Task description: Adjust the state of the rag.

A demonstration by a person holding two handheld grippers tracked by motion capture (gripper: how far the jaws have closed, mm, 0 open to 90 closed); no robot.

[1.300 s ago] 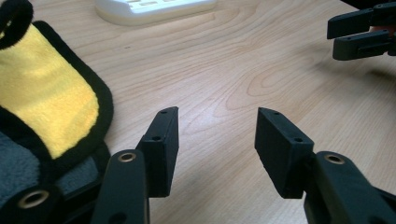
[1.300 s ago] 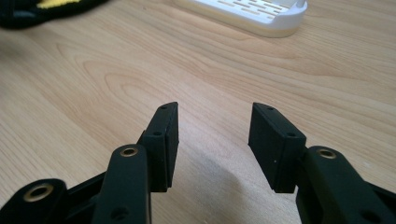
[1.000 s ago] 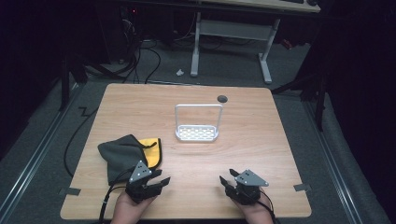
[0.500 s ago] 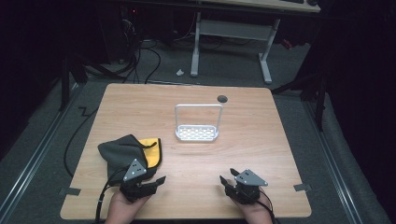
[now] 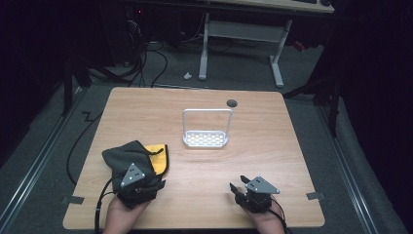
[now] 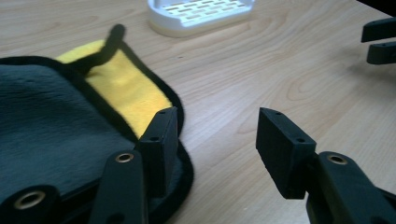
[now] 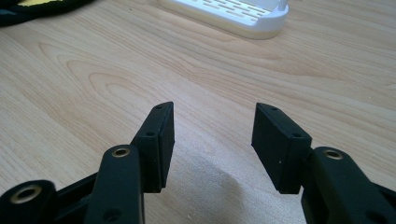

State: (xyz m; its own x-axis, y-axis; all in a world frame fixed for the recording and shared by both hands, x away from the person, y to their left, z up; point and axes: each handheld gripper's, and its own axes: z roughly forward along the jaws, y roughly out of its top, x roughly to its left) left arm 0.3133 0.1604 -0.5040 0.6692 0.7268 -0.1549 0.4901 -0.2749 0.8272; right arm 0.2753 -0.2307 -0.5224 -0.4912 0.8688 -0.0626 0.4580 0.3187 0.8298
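A crumpled dark grey cloth (image 5: 124,157) with a yellow lining (image 5: 158,157) and black trim lies at the table's front left. My left gripper (image 5: 155,184) rests at the cloth's near edge, jaws open; in the left gripper view the cloth (image 6: 51,126) lies under and beside the left jaw, with the yellow lining (image 6: 126,93) ahead. My left gripper (image 6: 215,135) holds nothing. A white slotted rack (image 5: 206,138) with a hoop handle stands mid-table. My right gripper (image 5: 236,189) sits open near the front right edge, and between its jaws my right gripper (image 7: 212,135) shows bare wood.
The wooden table (image 5: 272,146) has a dark round hole (image 5: 232,103) near its far edge. The white rack (image 7: 233,16) lies ahead of the right gripper. Cables (image 5: 80,141) hang off the left side. A desk frame (image 5: 241,36) stands on the floor beyond.
My left gripper has drawn back toward the front edge and turned a little, coming off the cloth's top to its near edge. The right gripper has barely moved.
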